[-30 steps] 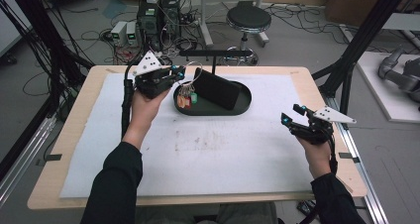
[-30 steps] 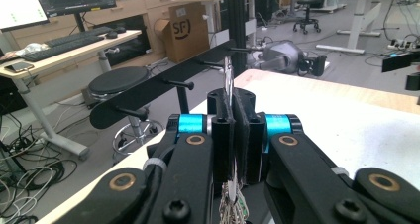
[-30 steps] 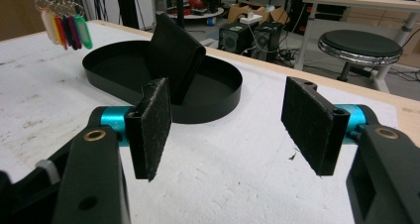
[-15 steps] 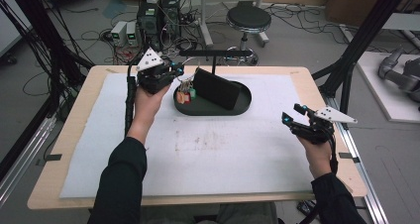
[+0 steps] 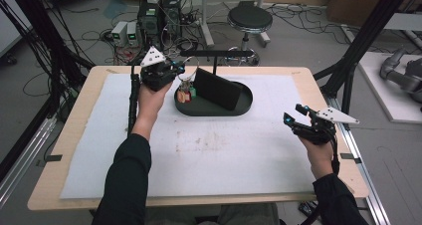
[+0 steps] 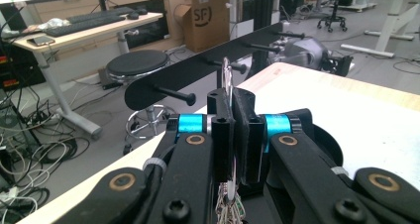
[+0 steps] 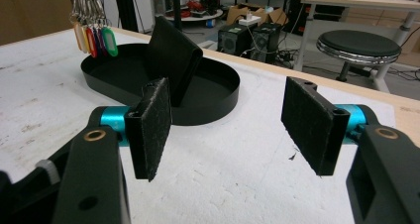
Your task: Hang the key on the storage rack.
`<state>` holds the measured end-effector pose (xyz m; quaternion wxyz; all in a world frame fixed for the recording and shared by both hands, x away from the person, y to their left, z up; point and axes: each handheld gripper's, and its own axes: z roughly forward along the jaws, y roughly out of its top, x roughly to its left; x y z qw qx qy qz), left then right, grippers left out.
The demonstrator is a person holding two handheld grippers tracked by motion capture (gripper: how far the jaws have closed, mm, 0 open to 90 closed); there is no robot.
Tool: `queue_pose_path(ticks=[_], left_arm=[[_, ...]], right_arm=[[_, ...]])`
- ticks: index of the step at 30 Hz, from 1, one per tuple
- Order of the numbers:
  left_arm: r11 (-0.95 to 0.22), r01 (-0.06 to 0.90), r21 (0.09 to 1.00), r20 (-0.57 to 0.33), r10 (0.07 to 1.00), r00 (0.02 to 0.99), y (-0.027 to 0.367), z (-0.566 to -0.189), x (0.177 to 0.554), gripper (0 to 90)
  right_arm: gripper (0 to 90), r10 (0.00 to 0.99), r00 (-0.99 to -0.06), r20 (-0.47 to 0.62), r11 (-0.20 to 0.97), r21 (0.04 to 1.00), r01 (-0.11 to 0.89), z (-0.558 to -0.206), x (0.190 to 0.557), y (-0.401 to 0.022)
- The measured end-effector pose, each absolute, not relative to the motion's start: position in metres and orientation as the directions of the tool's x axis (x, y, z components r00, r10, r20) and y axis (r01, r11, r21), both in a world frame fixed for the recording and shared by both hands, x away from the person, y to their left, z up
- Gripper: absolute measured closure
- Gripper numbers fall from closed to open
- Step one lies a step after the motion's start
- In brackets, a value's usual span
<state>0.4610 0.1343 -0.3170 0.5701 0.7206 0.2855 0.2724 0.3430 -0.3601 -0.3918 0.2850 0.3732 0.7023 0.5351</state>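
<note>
Metal key ring point(image 6: 227, 78) sits clamped in the left gripper point(image 6: 233, 135); right gripper point(image 7: 228, 120) gapes apart.

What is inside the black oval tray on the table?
Inside the tray stands a black wallet. Coloured key tags hang over its left end from a ring; the wallet hides the tray floor behind it.

In the left gripper view, the thin metal key ring point(image 6: 227, 80) passes between the closed black jaws, so its middle is hidden; the cluster of small chains point(image 6: 229, 209) below it runs off the bottom edge. In the right gripper view, the ring's top is cut by the upper left edge above the coloured plastic key tags point(image 7: 94, 38). In the high view, those tags are too small to count.
</note>
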Motion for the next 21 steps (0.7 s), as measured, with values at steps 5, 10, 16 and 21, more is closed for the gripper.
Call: queue_pose_path(ticks=[5, 10, 16, 21], left_arm=[[-0.176, 0.121, 0.977, 0.048, 0.733, 0.678, 0.133, -0.321, 0.467, 86.5], [-0.156, 0.140, 0.978, 0.024, 0.749, 0.662, 0.136, -0.324, 0.472, 86.5], [-0.149, 0.158, 0.976, 0.009, 0.755, 0.655, 0.138, -0.328, 0.477, 86.4], [-0.144, 0.170, 0.975, 0.000, 0.763, 0.646, 0.139, -0.330, 0.479, 86.5]], right_arm=[[36.6, 0.830, -0.558, 0.003, 0.146, 0.964, 0.222, -0.392, 0.343, -0.361], [36.6, 0.831, -0.556, 0.004, 0.144, 0.964, 0.222, -0.392, 0.343, -0.362], [36.6, 0.831, -0.556, 0.003, 0.144, 0.965, 0.221, -0.392, 0.343, -0.362], [36.6, 0.831, -0.557, 0.004, 0.142, 0.965, 0.220, -0.392, 0.343, -0.362]])
